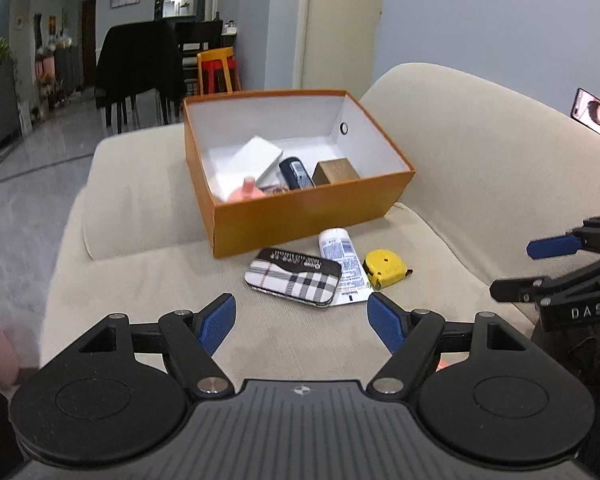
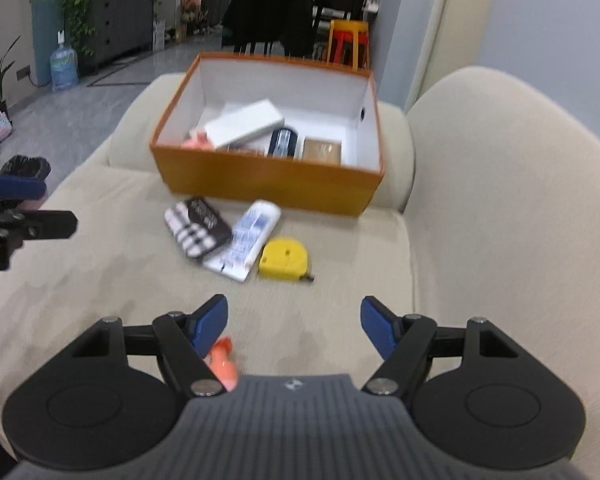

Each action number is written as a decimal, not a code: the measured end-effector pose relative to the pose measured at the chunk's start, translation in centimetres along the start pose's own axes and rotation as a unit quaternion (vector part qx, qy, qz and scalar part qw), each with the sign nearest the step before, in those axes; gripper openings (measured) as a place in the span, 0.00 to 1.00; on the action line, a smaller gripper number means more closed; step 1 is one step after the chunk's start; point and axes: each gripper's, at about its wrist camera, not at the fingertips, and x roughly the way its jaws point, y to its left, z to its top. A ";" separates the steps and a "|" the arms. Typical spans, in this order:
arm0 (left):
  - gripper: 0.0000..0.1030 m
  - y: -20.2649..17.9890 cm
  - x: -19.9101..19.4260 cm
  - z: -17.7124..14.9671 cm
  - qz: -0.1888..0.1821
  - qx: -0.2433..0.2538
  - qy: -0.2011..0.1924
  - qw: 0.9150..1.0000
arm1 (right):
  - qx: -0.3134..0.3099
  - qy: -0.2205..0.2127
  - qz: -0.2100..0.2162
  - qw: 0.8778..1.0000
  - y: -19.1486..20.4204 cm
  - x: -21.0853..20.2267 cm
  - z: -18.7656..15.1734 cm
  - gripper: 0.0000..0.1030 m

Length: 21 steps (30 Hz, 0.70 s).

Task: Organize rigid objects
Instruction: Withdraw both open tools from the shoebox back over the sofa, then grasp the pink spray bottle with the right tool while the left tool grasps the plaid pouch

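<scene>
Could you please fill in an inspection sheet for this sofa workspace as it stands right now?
Surface: beige sofa seat, bare near the grippers.
Job's things: orange box holding a white box, a dark gadget and a brown box; in front lie a plaid tin, a white tube and a yellow tape measure.
Clutter: orange item under the right gripper.
Grippers: left gripper and right both open, empty.
Cables: nothing seen.
Surroundings: phone on the sofa back; dining chairs behind.
</scene>
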 end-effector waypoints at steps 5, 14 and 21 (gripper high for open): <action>0.86 0.1 2.2 -1.0 0.003 -0.021 0.004 1.000 | 0.002 0.017 0.008 1.000 0.5 2.1 -0.2 0.71; 0.86 0.0 7.9 -0.6 0.018 -0.117 0.003 0.993 | 0.006 0.037 0.006 0.999 0.9 5.2 -0.4 0.71; 0.86 -0.7 12.4 0.2 0.023 -0.134 0.020 0.991 | -0.018 0.088 0.037 0.995 1.4 6.4 -1.4 0.71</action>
